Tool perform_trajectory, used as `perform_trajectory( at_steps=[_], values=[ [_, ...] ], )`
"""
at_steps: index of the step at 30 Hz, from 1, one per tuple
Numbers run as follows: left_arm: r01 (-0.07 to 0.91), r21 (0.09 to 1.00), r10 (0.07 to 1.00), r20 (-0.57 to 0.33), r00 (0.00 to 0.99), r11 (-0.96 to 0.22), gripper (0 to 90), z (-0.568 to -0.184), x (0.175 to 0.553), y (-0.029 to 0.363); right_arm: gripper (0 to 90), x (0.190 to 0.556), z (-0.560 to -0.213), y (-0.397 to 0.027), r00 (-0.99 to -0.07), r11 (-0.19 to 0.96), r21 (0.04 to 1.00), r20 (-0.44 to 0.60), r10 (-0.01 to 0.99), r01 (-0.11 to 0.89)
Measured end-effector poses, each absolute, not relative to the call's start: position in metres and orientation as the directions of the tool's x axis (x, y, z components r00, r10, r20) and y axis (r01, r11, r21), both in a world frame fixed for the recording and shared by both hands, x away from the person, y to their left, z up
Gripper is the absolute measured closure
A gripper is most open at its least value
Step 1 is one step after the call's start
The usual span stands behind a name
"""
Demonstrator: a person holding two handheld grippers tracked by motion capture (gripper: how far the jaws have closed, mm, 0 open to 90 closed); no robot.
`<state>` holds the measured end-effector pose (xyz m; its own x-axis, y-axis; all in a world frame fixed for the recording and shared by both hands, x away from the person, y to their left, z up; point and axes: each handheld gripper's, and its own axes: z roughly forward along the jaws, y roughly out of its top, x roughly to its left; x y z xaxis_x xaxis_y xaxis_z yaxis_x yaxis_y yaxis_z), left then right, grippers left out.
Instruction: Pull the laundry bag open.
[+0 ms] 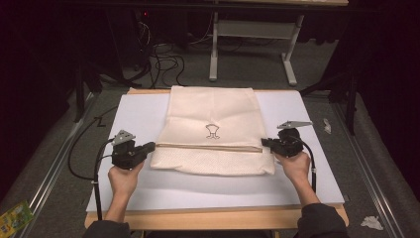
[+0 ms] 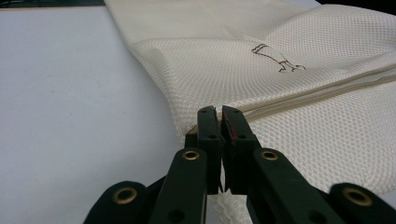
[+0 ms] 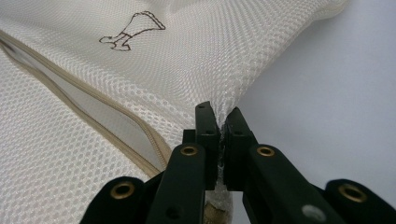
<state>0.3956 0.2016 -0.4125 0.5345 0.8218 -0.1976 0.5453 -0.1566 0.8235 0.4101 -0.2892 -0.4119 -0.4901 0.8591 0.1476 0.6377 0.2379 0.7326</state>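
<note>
Both hands (image 1: 123,179) low, gripping mesh bag (image 1: 213,116)

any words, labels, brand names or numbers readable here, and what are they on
No readable text anywhere.
Mesh bag: a small dark outline drawing, a figure rather than letters; no words beside it.
Yellow-green packet on the floor at lower left: print too small and blurred to read.

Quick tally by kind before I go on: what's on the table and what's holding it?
Mesh bag: 1
White sheet under it: 1
Grippers: 2, left gripper and right gripper, each shut on a side edge of the bag
Total: 4
</note>
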Motion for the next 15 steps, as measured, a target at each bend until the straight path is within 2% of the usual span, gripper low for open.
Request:
perform_trajectory(
  at_steps=[15],
  values=[
    [0.571,0.803,0.815,-0.212,0.539,-0.168,87.0,-0.4199,0.3928,0.2037,88.9,0.4117,-0.4168,-0.2931,-0.482,0.237,0.727,0.147,0.864,0.645]
  ],
)
